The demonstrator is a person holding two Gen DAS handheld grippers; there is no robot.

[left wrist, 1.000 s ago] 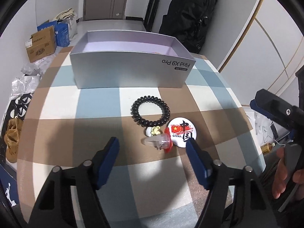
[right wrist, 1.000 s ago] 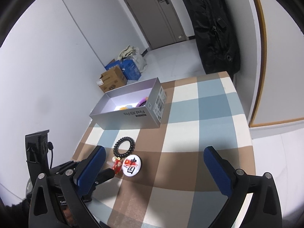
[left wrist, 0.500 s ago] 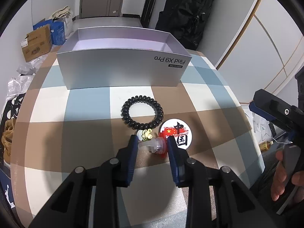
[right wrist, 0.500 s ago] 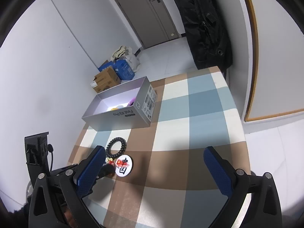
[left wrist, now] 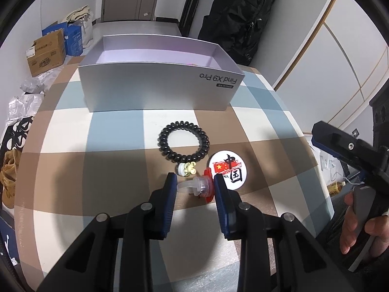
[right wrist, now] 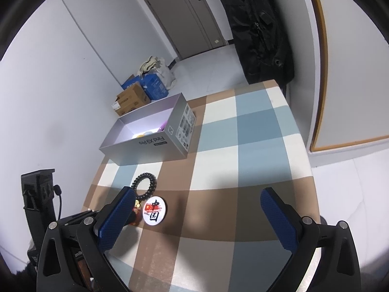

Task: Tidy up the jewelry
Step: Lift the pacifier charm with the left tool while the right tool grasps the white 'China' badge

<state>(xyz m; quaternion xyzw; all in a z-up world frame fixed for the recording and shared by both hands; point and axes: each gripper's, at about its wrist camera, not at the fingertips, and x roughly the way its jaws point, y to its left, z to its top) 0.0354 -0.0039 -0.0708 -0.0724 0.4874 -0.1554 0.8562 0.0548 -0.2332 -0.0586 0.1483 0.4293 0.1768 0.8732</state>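
My left gripper (left wrist: 194, 182) is shut on a small red and clear plastic piece (left wrist: 198, 186) that lies on the checked tablecloth (left wrist: 114, 133). A cream flower charm (left wrist: 187, 169) sits just beyond the piece. A black coil bracelet (left wrist: 183, 141) lies past that, and a round white badge (left wrist: 229, 170) with a red flag print lies to the right. The open grey box (left wrist: 158, 90) stands behind them. My right gripper (right wrist: 197, 194) hovers open and empty above the table, with the badge (right wrist: 154, 210) and bracelet (right wrist: 145, 186) to its lower left.
The box (right wrist: 145, 143) holds small yellow and purple items (right wrist: 148, 133). A black backpack (left wrist: 243, 17) leans past the table's far edge. Cardboard boxes (left wrist: 46, 53) and bags sit on the floor at left. A person's hand (left wrist: 357, 221) holds the right gripper's handle.
The left gripper's jaws went from wide apart to closed on the red and clear piece. The right gripper stayed open and barely shifted.
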